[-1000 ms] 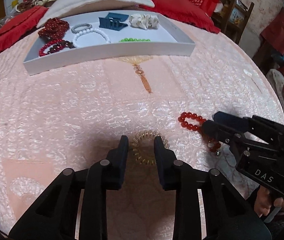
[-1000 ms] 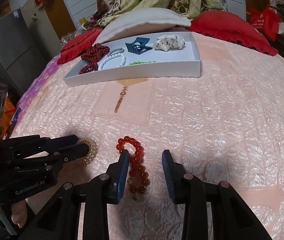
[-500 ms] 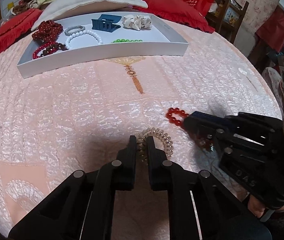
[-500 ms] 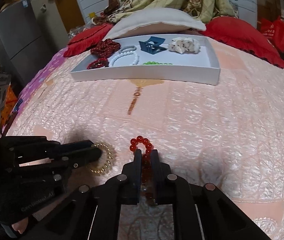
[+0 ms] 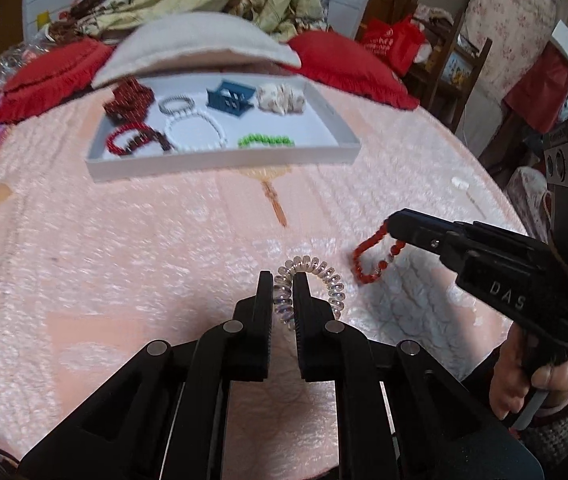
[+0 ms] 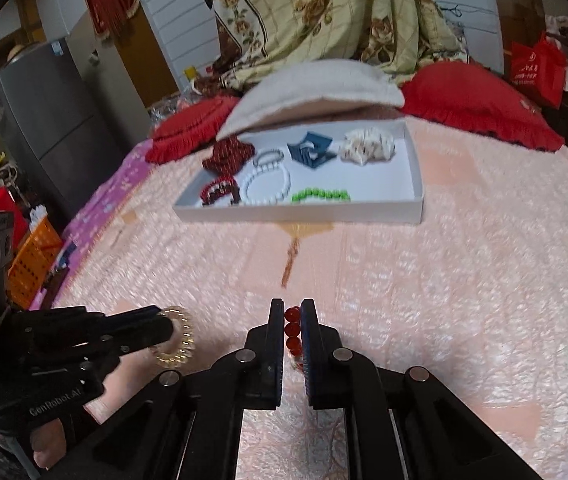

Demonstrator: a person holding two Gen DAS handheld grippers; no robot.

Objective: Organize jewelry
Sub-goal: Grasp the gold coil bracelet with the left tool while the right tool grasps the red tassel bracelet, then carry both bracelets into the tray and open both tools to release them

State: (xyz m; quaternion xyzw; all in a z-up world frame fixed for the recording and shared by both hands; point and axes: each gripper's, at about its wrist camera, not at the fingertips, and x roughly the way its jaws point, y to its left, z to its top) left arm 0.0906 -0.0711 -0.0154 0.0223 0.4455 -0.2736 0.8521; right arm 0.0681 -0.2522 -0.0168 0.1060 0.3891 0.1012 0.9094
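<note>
Jewelry in grip: left gripper (image 5: 283,285) pinches a clear coil band (image 5: 316,288); right gripper (image 6: 293,312) pinches a red bead bracelet (image 6: 293,332), loop hanging. Both are off the pink bedspread (image 5: 124,248) at its near edge. White tray (image 5: 220,164) lies straight ahead toward the far edge, long axis crosswise; neither hand clearly nearer. Bare floor at tray's right end.

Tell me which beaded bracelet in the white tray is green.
The green bracelet at the tray's front wall, right of the white bracelet. The rest are white, grey or red.
</note>
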